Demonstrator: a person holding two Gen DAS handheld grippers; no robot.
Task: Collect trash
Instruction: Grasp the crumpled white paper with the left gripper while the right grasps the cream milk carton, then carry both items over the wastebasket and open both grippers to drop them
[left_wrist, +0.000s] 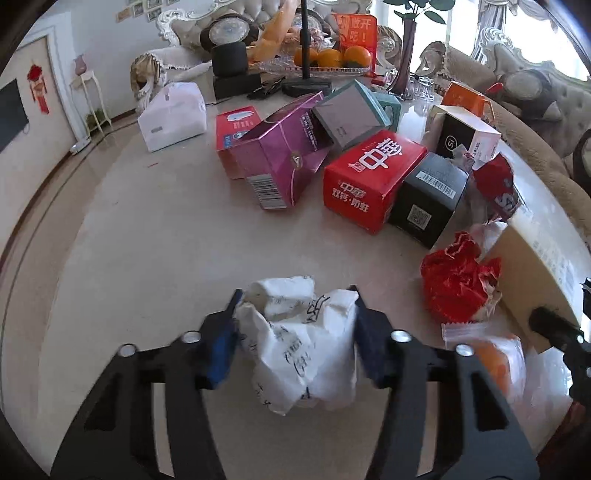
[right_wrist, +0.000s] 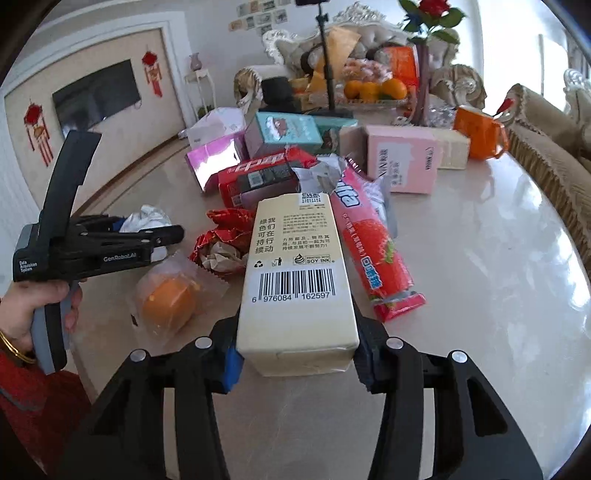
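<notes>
On the marble table (left_wrist: 140, 240), left view: my left gripper (left_wrist: 295, 295) is clamped on a crumpled white printed paper wad (left_wrist: 295, 339), pads pressing both sides. Right view: my right gripper (right_wrist: 297, 325) pinches a cream carton (right_wrist: 295, 280), barcode up, lying flat beside a pink strawberry wrapper (right_wrist: 373, 240).

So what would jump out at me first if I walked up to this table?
Probably the two claws, each closed on a piece of trash: the left claw grips a crumpled white paper wad, and the right claw pinches a cream carton with a big barcode. Behind them, a jumble of bright boxes crowds the round table, with a red box in the middle.
</notes>
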